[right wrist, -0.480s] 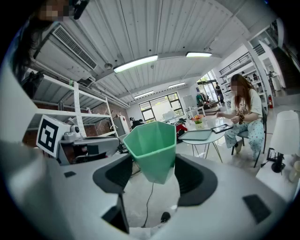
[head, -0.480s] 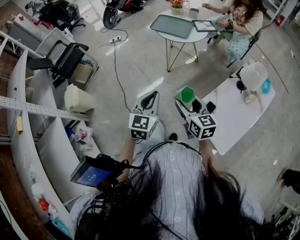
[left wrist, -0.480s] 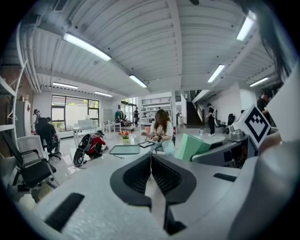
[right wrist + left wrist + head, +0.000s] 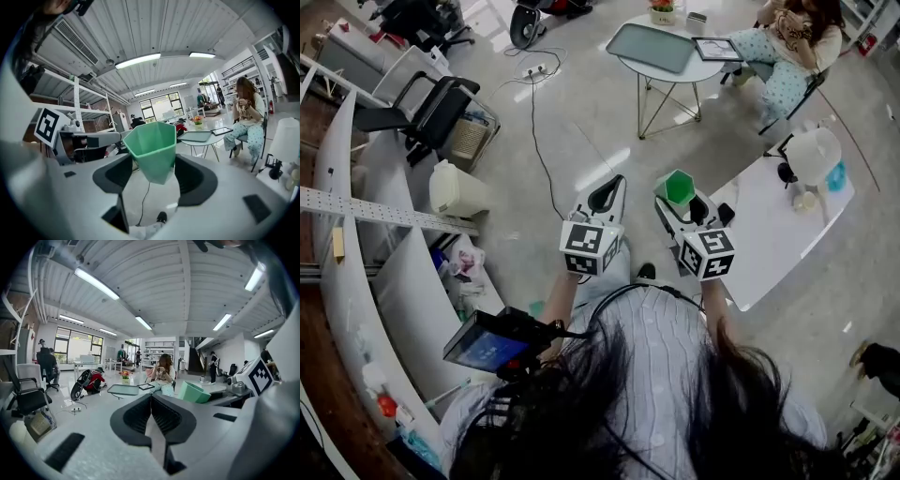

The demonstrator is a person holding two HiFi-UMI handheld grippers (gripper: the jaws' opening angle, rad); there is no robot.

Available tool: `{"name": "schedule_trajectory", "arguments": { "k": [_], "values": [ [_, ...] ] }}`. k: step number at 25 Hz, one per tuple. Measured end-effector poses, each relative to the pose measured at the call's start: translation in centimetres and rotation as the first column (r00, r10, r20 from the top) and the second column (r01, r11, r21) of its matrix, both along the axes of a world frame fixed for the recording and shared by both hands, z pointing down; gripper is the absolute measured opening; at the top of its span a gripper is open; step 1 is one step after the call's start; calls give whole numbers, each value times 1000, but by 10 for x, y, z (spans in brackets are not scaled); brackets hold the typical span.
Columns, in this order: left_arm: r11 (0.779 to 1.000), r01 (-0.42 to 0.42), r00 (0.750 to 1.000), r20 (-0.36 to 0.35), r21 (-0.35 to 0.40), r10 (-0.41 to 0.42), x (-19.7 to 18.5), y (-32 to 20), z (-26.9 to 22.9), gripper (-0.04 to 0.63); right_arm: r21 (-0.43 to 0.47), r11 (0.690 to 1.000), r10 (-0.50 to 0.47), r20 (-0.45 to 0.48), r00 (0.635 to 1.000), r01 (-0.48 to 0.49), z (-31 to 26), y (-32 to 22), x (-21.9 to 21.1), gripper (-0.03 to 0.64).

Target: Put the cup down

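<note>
- While the cup [image 4: 678, 187] hangs in mid-air, bare floor [image 4: 581, 122] lies straight below it, so any slip now means a drop and a roll away.
- Table [image 4: 787, 234] sits just to the right, the likely landing spot. Come in short and the cup could clip the edge and tip.
- Right gripper [image 4: 679, 204] is clamped on the cup, jaws wide around its narrow lower part, and a tilt could let it pivot out.
- Left gripper [image 4: 610, 190] has jaws together with nothing in them, so there's no backup catch.
- Cup rides upright, mouth up, but its tapered walls may slide.
</note>
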State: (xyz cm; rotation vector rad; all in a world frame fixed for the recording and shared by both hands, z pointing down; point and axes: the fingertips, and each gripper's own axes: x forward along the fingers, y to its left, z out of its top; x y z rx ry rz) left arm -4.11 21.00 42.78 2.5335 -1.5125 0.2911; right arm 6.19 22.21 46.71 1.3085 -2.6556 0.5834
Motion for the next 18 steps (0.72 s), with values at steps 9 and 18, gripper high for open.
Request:
{"name": "schedule_trajectory", "arguments": {
  "k": [9, 18],
  "values": [
    [997, -15, 998, -63, -75, 10, 2, -17, 14, 15, -24, 1000, -11, -2, 1000, 11, 9, -17, -6, 296],
    [992, -65, 996, -65, -111, 58, -5, -74, 24, 15, -39, 999, 28, 12, 1000, -27, 11, -72, -12, 296]
  ]
}}
